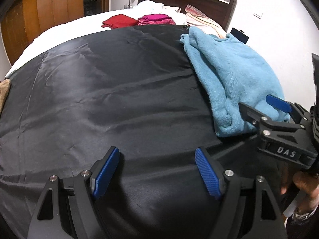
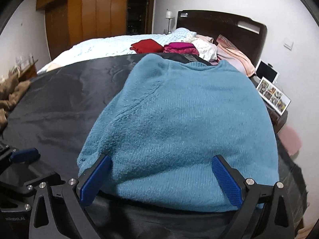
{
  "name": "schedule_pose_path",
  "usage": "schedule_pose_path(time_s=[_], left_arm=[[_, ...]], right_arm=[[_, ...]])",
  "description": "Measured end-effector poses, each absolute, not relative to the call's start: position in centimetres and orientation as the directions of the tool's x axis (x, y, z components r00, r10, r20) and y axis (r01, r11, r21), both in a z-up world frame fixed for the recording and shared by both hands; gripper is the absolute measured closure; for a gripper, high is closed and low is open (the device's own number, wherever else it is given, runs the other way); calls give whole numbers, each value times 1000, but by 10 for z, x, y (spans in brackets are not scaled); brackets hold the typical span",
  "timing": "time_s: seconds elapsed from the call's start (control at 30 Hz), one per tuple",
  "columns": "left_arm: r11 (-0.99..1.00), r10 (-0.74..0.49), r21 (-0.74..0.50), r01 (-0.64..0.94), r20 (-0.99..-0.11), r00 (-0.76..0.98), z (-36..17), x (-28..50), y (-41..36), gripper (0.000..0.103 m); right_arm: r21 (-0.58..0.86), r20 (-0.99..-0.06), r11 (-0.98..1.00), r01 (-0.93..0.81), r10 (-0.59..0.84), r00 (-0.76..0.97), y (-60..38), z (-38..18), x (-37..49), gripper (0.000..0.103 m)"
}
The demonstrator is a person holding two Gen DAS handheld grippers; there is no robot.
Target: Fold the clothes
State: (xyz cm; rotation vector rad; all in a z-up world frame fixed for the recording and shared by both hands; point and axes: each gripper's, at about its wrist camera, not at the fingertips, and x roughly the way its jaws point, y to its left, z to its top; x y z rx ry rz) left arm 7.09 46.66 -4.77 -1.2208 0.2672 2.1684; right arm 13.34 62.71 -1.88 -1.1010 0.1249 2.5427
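**Desk:** What do the two hand-held grippers show?

**Photographer:** The left gripper (image 1: 157, 171) hangs spread and empty over the black satin sheet (image 1: 111, 91), blue pads apart, nothing between them. The right gripper (image 2: 161, 179) is also spread wide, its pads straddling the near hem of a blue fleece sweater (image 2: 179, 123); neither pad appears to press the fabric, so I read it as released, not grasping. A hand (image 1: 303, 185) wearing a watch holds it at the frame's right edge in the left view.

**Desk:** Where does the sweater lie, and how?

**Photographer:** On the right side of the black sheet, close to the bed's edge. Its long axis runs away from the grippers toward the dark headboard (image 2: 221, 25), neckline at the far end, hem nearest. The left side looks doubled inward, a sleeve or flank folded over the body.

**Desk:** Progress on the folding?

**Photographer:** Partial, by my reading. The sweater seems narrowed lengthwise but not yet folded hem to collar. Beyond it, a red garment (image 2: 145, 46) and a magenta garment (image 2: 180, 47) sit in compact piles, apparently done. A brown fabric heap (image 2: 12, 93) at the sheet's left edge looks untouched.
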Motion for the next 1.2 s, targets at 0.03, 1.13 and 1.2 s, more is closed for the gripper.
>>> schedule_pose_path(time_s=[0.03,1.13,1.2], left_arm=[[-779,423,-122,-615,-827,-371,-48,72,468,21],[-649,460,-33,-760,-813,-357,-7,137,538,11],[-652,458,-24,-758,-809,-369,-6,138,537,10]], right_arm=[[-46,-712,-925,-377,295,-637,628,-17,138,1],[58,-667,-755,-653,457,-588,669,-11,280,1],[60,-660,-753,-655,462,-592,668,-8,281,1]])
